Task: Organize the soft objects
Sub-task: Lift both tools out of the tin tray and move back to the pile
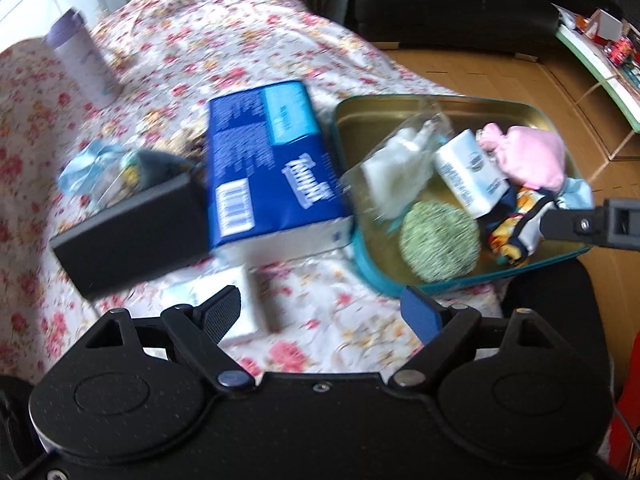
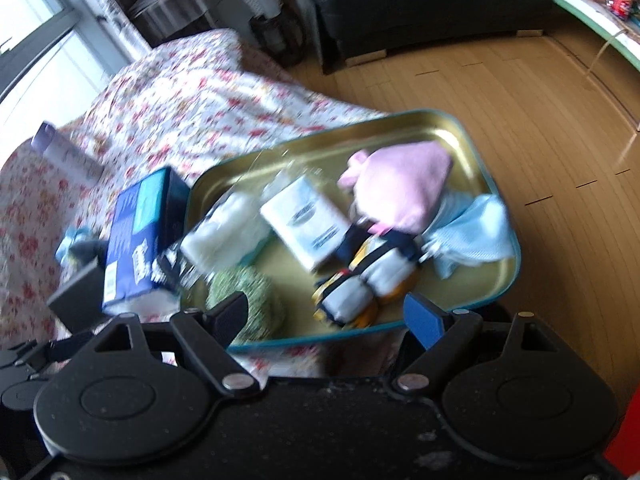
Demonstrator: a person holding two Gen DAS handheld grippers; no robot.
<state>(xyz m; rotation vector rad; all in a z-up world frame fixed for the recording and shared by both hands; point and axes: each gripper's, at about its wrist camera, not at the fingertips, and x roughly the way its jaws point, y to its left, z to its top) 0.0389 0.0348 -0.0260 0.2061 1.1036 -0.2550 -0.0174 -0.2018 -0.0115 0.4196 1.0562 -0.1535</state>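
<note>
Two grippers, left gripper (image 1: 322, 314) and right gripper (image 2: 328, 318), are held spread and empty between picks; the blue tissue pack (image 1: 268, 164), at 9 o'clock beside the tin tray (image 1: 536, 110), is judged next.

Two wrist views steeply down, close above the shared tin tray (image 1: 404, 101) (image 2: 420, 118) on the bedspread (image 1: 208, 40).
</note>
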